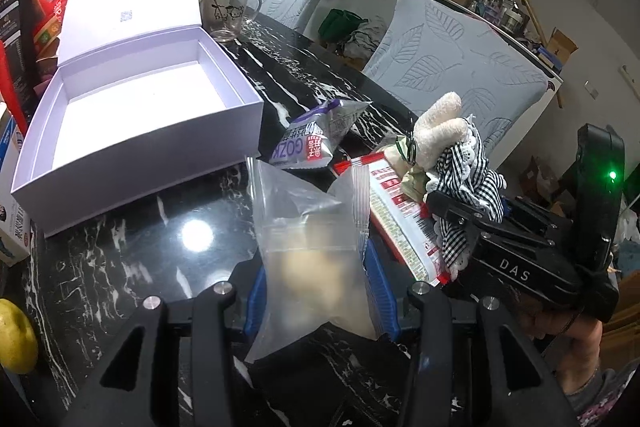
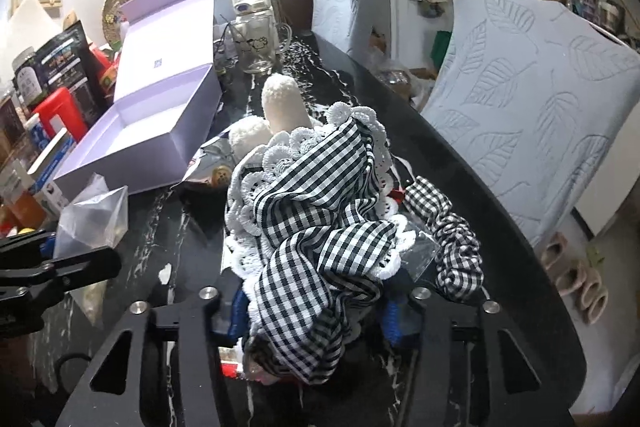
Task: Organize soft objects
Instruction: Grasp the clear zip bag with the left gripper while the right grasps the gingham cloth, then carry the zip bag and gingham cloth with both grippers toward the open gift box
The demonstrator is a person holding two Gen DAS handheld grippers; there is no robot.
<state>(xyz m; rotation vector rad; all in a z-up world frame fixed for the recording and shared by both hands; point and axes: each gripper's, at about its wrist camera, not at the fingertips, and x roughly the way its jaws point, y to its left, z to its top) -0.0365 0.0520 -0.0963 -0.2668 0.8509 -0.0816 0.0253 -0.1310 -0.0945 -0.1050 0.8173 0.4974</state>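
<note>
Left gripper (image 1: 320, 291), clenched on clear zip bag (image 1: 312, 227), bag's long axis running up the frame toward lavender open box (image 1: 132, 131) at upper left. Right gripper (image 2: 316, 303), grasping checked lace-trimmed cloth (image 2: 320, 211) bunched between its blue pads, cream knitted piece (image 2: 280, 103) just beyond. In right wrist view, box at left of frame, across dark marble tabletop (image 1: 120, 239). Left gripper judged nearer the box; box interior bare, nothing yet placed.

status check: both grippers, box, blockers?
Left gripper shut on clear zip bag. Right gripper shut on gingham cloth. Lavender box open, empty. Snack packets beside it.
</note>
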